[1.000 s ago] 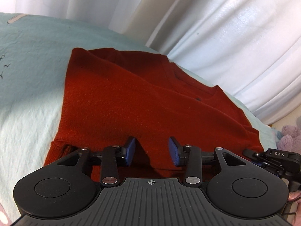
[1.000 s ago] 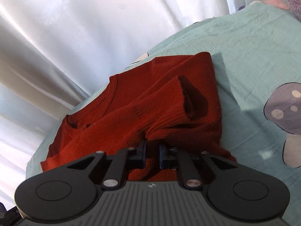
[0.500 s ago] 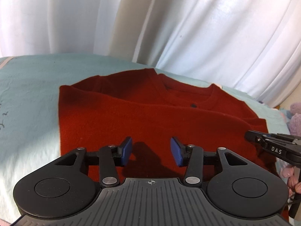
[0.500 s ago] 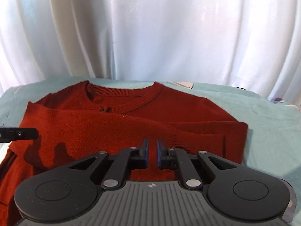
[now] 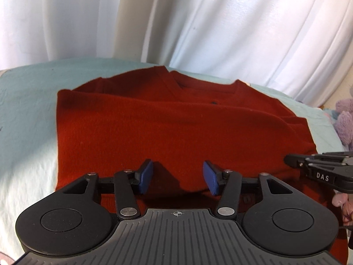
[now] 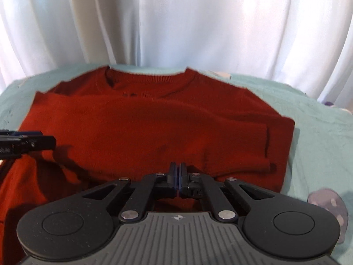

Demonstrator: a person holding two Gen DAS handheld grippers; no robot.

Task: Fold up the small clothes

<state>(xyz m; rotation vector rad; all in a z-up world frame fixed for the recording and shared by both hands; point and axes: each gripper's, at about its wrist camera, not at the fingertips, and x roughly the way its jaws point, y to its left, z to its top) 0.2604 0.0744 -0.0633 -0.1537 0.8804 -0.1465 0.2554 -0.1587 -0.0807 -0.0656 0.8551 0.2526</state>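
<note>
1. Rust-red knit sweater (image 6: pixel 154 128) lies folded on the pale green sheet (image 6: pixel 320 119) (white curtains behind).
2. My left gripper (image 5: pixel 178 176) hovers over its near edge, jaws opening, nothing between them.
3. My right gripper (image 6: pixel 177 173) is closed tight, empty.

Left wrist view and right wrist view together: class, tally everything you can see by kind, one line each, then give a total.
Red sweater: 1
Grippers: 2, the left gripper with jaws opening and nothing between them, the right gripper with jaws shut
Pale green sheet: 1
White curtain: 1
Purple plush toy: 1
Total: 6
</note>
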